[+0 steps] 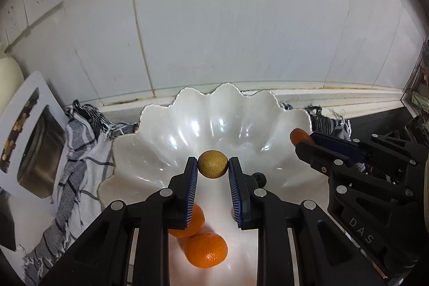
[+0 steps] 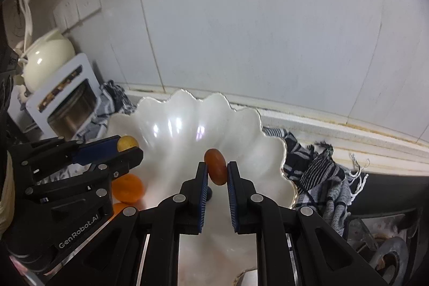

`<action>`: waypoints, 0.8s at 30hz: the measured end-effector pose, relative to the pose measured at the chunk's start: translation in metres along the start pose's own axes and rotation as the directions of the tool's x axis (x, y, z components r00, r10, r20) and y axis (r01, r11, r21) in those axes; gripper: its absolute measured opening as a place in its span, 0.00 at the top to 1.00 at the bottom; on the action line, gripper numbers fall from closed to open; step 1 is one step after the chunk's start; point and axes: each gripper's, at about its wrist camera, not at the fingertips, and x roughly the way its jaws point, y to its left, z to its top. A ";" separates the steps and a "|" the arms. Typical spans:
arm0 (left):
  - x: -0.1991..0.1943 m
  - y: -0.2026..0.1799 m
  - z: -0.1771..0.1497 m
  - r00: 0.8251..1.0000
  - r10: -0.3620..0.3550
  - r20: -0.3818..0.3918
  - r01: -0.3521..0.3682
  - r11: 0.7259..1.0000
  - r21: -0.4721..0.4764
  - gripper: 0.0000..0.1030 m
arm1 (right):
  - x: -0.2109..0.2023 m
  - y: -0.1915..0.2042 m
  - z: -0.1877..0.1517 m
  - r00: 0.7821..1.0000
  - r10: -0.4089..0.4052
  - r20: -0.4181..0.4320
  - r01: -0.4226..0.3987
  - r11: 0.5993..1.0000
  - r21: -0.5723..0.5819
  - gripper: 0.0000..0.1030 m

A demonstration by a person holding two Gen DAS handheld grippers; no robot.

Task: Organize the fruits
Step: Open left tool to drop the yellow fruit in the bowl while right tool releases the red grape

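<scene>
Left gripper (image 1: 213, 164) clamped on a speckled yellow-brown round fruit (image 1: 213, 164) over the white scalloped bowl (image 1: 171, 125). At 6 o'clock from that fruit, two oranges (image 1: 206, 249) touching inside the bowl, the farther one (image 1: 197, 216) half hidden by the left finger. At 3 o'clock, right gripper (image 1: 303, 137) pinching a small orange-red fruit (image 1: 299, 135) at the bowl's rim; striped cloth (image 1: 77, 152) at 9 o'clock.

White tiled wall (image 1: 228, 18) with sockets (image 2: 77, 4), dark counter (image 1: 375, 119) below
</scene>
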 end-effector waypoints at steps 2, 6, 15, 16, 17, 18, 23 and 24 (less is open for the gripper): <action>0.006 -0.001 0.001 1.000 0.003 -0.014 -0.003 1.000 0.003 0.76 | 0.005 -0.002 -0.001 1.000 -0.001 -0.014 0.001 1.000 0.001 0.84; 0.015 -0.003 0.001 0.999 0.012 -0.036 -0.011 1.000 0.018 0.76 | 0.014 -0.002 -0.002 0.999 -0.004 -0.045 0.004 1.000 0.002 0.84; 0.017 0.002 0.000 0.997 0.045 -0.057 -0.045 0.999 0.005 0.54 | 0.022 -0.009 0.000 0.998 -0.010 -0.069 0.013 0.999 0.041 0.72; 0.016 0.003 0.000 0.997 0.054 -0.059 -0.054 0.999 0.001 0.51 | 0.021 -0.010 -0.001 0.997 -0.020 -0.068 0.023 0.999 0.042 0.69; 0.015 0.004 -0.001 0.997 0.056 -0.059 -0.056 0.998 -0.001 0.49 | 0.021 -0.010 -0.001 0.997 -0.021 -0.068 0.024 0.999 0.041 0.69; 0.012 0.005 -0.002 0.997 0.060 -0.057 -0.061 0.998 -0.003 0.48 | 0.020 -0.010 -0.001 0.998 -0.019 -0.068 0.022 0.999 0.040 0.69; -0.002 0.007 -0.008 0.996 0.083 -0.041 -0.084 0.996 -0.012 0.39 | 0.011 -0.010 -0.007 0.998 -0.030 -0.056 0.031 0.999 0.031 0.69; -0.006 0.008 -0.009 0.996 0.086 -0.038 -0.087 0.996 -0.016 0.38 | 0.008 -0.009 -0.009 0.998 -0.026 -0.052 0.028 0.999 0.029 0.69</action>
